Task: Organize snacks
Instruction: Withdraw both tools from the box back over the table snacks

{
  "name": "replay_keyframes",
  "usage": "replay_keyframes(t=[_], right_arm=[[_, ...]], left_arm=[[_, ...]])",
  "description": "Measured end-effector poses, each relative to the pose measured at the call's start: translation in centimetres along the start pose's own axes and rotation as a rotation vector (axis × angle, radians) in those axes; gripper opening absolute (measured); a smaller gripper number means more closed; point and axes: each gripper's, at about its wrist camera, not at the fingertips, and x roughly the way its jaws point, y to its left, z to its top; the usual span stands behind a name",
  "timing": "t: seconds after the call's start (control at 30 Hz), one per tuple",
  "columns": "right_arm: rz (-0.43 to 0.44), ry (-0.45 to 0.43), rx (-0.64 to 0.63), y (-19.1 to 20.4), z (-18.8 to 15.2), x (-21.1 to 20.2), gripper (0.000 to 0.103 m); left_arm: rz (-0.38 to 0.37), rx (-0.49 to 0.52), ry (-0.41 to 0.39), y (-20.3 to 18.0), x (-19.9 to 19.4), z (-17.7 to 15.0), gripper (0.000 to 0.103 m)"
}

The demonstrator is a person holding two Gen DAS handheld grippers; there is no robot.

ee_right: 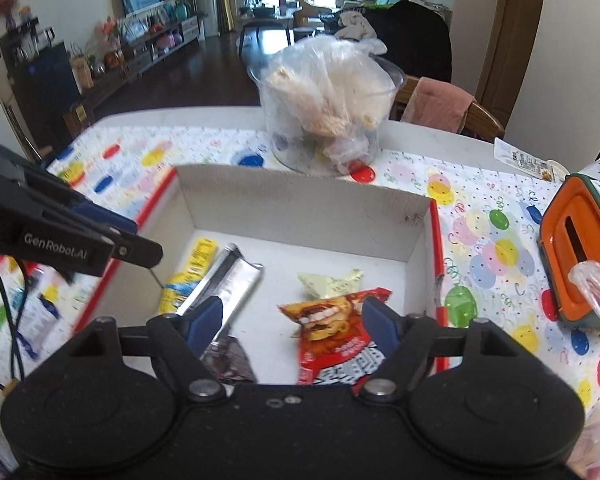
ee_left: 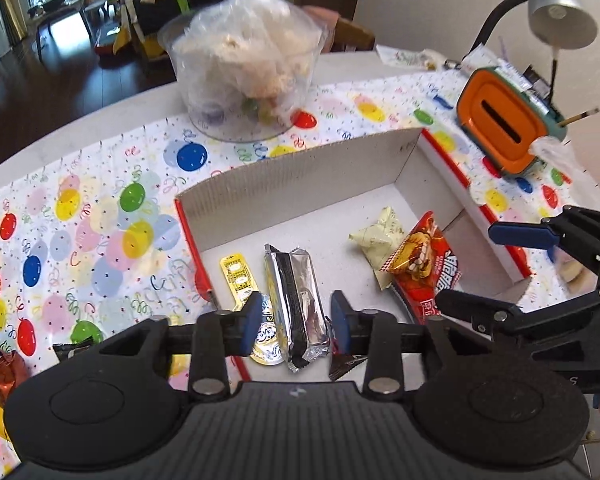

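Observation:
A white-lined cardboard box (ee_left: 300,168) (ee_right: 300,208) with red outer sides holds the snacks. Inside it lie a silver bar (ee_left: 296,292) (ee_right: 224,280), a yellow sachet (ee_left: 236,272) (ee_right: 196,264), a pale yellow packet (ee_left: 380,232) (ee_right: 332,282), a red packet (ee_left: 424,260) (ee_right: 332,328) and a dark wrapper (ee_left: 346,362) (ee_right: 228,356). My left gripper (ee_left: 296,320) (ee_right: 136,238) hovers over the silver bar with its pads clear of the wrapper, so it is open. My right gripper (ee_right: 292,320) (ee_left: 496,272) stands wide open above the red packet, holding nothing.
A clear tub (ee_left: 244,72) (ee_right: 328,108) stuffed with plastic bags stands behind the box. An orange tissue holder (ee_left: 500,116) (ee_right: 576,248) and a desk lamp (ee_left: 556,12) are to the right. A red-brown sweet (ee_left: 4,372) lies on the balloon tablecloth (ee_left: 100,220) at the left.

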Motion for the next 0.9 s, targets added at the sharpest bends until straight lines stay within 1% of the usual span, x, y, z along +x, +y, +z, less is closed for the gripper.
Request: replay_keyframes(t=[0.03,0.07,0.2,0.27,0.33,0.47,0.53,0.57,0.63,0.8,0.9], right_arm=[[0.005,-0.009,0.003,0.3,0.0,-0.3,0.083],[0.011,-0.016,0.006,0.6,0.0,-0.6,0.083],[0.034,-0.040,0.031,2.0,-0.1,-1.7,0.085],[0.051,-0.057,0.050,2.8,-0.2,-2.3,0.087],[0.069,-0.067,0.067,3.7,-0.3,-2.9,0.087],[0.090,-0.096,0.077,5.8,-0.4,-3.8,0.089],[0.097,-0.112,0.077,6.9,-0.4,-4.1,0.096],[0.099,-0.124,0.079,7.4,-0.4,-4.3,0.098],[0.110,-0.133,0.080,8.5,-0.4,-4.5,0.099],[0.133,-0.137,0.077,11.4,-0.4,-4.4,0.100],[0.147,-0.139,0.080,13.0,-0.7,-4.3,0.102]], left_arm=[[-0.004,-0.003,-0.013,0.2,-0.5,-0.3,0.047],[-0.007,-0.003,-0.022,0.4,-1.0,-0.5,0.050],[-0.005,-0.001,-0.060,1.3,-2.9,-1.7,0.051],[0.002,-0.003,-0.086,2.0,-3.9,-2.4,0.059],[0.004,-0.008,-0.114,2.7,-5.1,-3.3,0.065],[0.012,-0.014,-0.154,4.4,-7.1,-4.9,0.066],[0.019,-0.023,-0.171,5.3,-8.0,-5.8,0.066],[0.020,-0.026,-0.178,5.8,-8.4,-6.2,0.067],[0.023,-0.032,-0.193,6.7,-9.3,-7.1,0.067],[0.045,-0.038,-0.244,8.8,-11.4,-9.5,0.073],[0.067,-0.035,-0.277,10.0,-12.5,-11.0,0.073]])
